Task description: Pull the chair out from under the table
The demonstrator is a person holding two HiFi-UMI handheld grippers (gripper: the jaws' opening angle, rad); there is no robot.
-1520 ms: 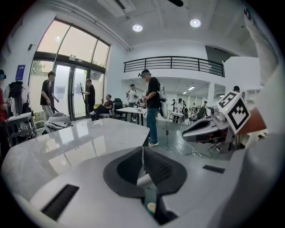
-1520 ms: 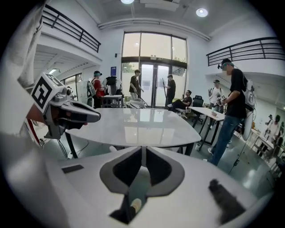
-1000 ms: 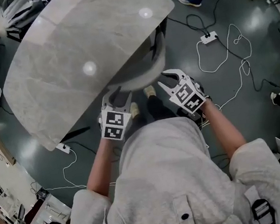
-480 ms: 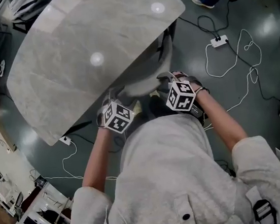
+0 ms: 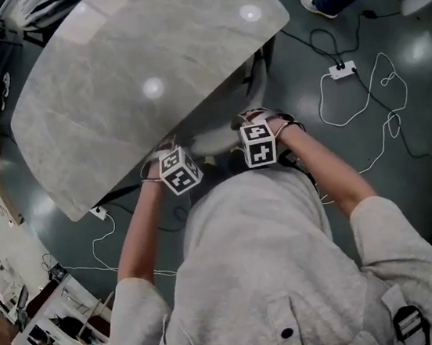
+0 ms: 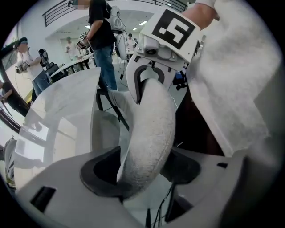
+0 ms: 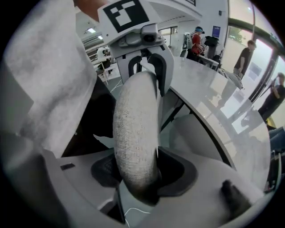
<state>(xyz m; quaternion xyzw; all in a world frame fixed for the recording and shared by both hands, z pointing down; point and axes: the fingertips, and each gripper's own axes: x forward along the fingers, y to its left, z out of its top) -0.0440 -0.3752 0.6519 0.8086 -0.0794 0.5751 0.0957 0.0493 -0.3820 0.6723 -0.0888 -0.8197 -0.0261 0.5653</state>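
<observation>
Left gripper: points steeply down, jaws opening. It straddles the backrest rim, and a dark gap shows beside one pad, so there is no clamp yet.
Right gripper: also points steeply down, jaws spread wide with the same rim between them. It does not look pressed either.
Spacing of the two: set side by side along the curved rim, near each other, and each is visible in the other's gripper view.
Backrest rim: a thick, rounded bar covered in pale, rough fabric that arches from one gripper to the other.
Chair: directly below the grippers and in front of the person. Its seat is tucked under the table, and only the back edge shows past the tabletop.
Handling, judged: the padding should give slightly under the pads and the coarse cloth should resist slipping. The frame beneath is likely stiff. The chair probably has moderate weight and will drag on the smooth floor.
Where to hold, judged: the top rim exactly where the jaws sit, both closed firmly, then drawn evenly toward the person to keep the chair from twisting.
</observation>
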